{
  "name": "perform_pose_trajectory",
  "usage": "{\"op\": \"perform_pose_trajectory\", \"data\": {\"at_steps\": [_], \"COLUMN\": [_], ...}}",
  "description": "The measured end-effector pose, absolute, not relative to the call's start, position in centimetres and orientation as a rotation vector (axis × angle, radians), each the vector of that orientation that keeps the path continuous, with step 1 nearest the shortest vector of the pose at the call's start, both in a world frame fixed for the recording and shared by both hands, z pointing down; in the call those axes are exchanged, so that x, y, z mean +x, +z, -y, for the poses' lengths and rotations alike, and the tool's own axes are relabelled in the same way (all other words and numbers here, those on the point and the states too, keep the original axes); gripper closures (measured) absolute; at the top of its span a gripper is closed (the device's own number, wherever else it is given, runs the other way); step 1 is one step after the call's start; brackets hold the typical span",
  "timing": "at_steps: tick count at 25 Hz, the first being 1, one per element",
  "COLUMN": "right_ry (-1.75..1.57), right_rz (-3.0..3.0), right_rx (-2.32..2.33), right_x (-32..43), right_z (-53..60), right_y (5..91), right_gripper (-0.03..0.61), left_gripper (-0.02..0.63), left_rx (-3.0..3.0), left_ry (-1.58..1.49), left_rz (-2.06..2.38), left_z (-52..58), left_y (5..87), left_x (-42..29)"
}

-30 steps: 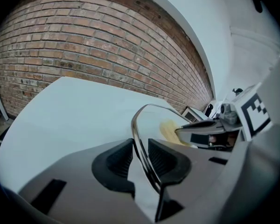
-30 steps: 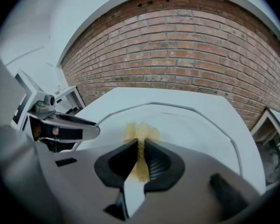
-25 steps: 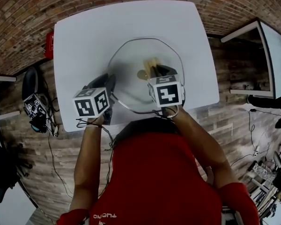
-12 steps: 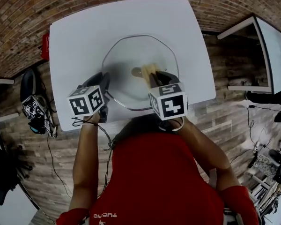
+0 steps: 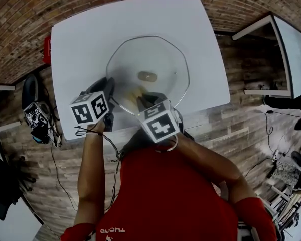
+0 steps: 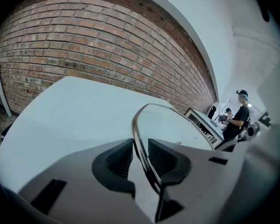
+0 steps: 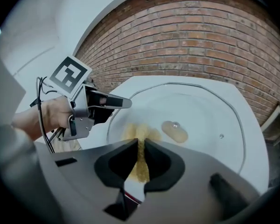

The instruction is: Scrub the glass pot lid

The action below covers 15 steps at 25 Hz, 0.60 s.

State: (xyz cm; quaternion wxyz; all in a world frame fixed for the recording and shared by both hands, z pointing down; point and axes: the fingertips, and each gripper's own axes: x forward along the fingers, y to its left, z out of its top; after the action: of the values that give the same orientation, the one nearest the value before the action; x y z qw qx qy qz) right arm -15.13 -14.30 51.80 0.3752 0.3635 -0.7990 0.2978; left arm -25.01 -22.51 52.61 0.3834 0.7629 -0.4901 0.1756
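Observation:
The round glass pot lid lies flat on the white table, its small knob at the centre. My left gripper is shut on the lid's near-left metal rim, which runs between its pads. My right gripper is shut on a thin yellow scrub pad. The pad presses on the glass near the lid's front edge, just short of the knob. In the right gripper view the left gripper shows at the lid's left edge.
The table's near edge runs just under both grippers. A red object sits by the table's left side, and cables and gear lie on the brick floor. Another white table stands to the right. People stand far off.
My right gripper has dragged the scrub pad from beside the knob toward me and to the left, to the lid's near part. The left gripper has kept its hold on the rim.

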Motion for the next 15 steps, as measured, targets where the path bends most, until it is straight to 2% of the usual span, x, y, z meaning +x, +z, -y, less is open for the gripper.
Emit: {"op": "perform_pose_trajectory", "data": {"at_steps": [10,15], "right_ry": [0.764,0.770], "right_rz": [1.925,1.958], "right_rx": [1.149,1.141], "right_x": [-5.4,-5.5], "right_z": [15.7,16.0], "right_y": [51.5,50.8], "right_gripper": [0.523,0.523], "left_gripper": [0.505,0.505], "left_rx": [1.946,1.939], "left_ry": [0.436,0.432], "left_rz": [1.271,1.287], "left_z": [22.8,22.7], "left_y": [52.3,52.2], "left_x": [-25.0,-24.7]}}
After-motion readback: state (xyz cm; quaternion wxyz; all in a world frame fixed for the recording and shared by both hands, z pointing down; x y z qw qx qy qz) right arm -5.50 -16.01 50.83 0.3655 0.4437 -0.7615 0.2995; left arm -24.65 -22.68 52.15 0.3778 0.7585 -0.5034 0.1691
